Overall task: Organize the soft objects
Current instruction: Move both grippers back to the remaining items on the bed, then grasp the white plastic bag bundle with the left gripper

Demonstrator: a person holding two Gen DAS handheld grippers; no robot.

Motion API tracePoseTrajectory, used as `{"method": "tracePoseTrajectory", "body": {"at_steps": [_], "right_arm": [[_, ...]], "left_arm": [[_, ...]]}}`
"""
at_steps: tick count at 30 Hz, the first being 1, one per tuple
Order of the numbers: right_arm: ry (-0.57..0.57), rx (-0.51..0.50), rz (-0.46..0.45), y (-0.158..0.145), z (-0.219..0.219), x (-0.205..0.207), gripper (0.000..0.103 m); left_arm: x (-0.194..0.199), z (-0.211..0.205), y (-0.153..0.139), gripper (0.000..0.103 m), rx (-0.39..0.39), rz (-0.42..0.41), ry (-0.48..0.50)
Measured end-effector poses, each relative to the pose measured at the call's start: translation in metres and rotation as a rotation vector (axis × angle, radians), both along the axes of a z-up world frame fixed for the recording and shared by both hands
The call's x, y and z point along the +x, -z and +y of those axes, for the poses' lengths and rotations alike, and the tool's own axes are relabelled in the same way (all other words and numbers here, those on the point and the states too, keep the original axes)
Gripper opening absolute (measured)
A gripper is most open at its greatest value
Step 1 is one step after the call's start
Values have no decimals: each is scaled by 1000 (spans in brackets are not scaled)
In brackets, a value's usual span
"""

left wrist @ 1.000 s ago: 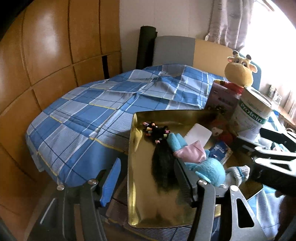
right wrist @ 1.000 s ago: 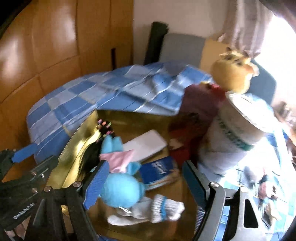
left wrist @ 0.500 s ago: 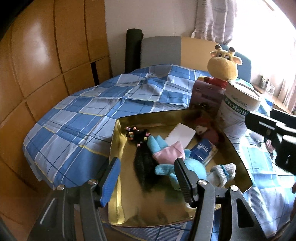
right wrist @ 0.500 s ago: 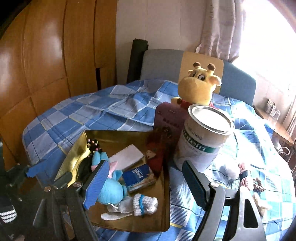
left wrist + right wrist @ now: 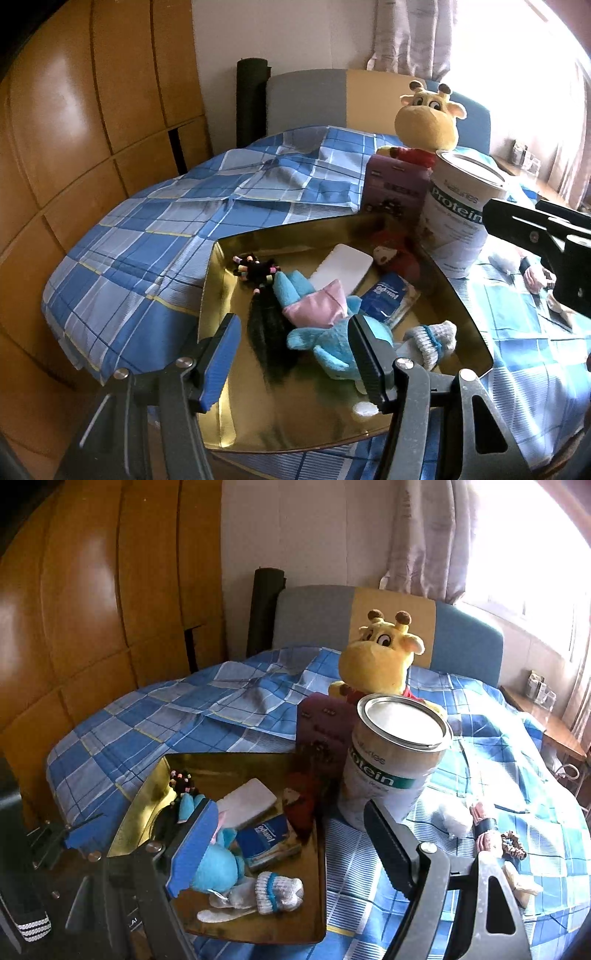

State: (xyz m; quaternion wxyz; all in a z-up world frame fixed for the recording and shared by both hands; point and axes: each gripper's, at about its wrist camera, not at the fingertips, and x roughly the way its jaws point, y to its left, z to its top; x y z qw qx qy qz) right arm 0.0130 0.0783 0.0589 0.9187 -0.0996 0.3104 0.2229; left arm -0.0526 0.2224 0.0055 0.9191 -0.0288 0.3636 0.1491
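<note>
Most of the soft things already lie together in the gold tray (image 5: 221,424). A blue plush toy (image 5: 328,341) with a pink cushion (image 5: 317,308) resting on it sits just ahead of the left hand-held gripper (image 5: 293,356), between its fingers as that camera sees it. To the toy's left runs a black hairpiece (image 5: 267,332) tipped with coloured beads, and to its right lies a white sock with a blue band (image 5: 279,888). Farther in are a white pack (image 5: 341,266), a blue tissue packet (image 5: 267,836) and a small red toy (image 5: 395,253).

Both hand-held grippers hang with their jaws wide apart and grip nothing; the right hand-held gripper (image 5: 291,843) hovers over the tray's right edge.

Beyond the tray stand a purple box (image 5: 325,727), a protein tin (image 5: 391,760) and a yellow giraffe plush (image 5: 380,659) behind them. Off to the right of the right hand-held gripper, loose on the blue checked bedspread (image 5: 155,720), lie a white fluffy piece (image 5: 452,821), a pink item (image 5: 484,834) and a brown scrunchie (image 5: 513,845).

I judge the gathering well along, with those stray pieces and perhaps the giraffe left to bring in.
</note>
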Motion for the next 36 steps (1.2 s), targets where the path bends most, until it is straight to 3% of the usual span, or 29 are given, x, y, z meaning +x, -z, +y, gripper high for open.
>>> {"method": "tracePoseTrajectory", "body": {"at_steps": [8,15,19,25,31,33,36], "right_arm": [[30,-1,11,4,-11,5,83],[89,-40,18,13,-44,22,83],[198,-87,74,28,-102,53,83],[481,-144,142,55,-228,100,82],[701,-14,226,80,-327,114,83],[755,75,270,83,-347,115,83],[777,120,253,77,-354,111,82]], "left_arm": [[5,-14,-1,61,10,5,40],[20,-43,-7,61,23,4,140],[32,-72,-7,61,37,12,237],[47,-121,-1,62,50,41,375],[64,-166,5,62,12,79,483],[72,-179,5,62,-8,88,506],[82,-199,6,62,-17,89,540]]}}
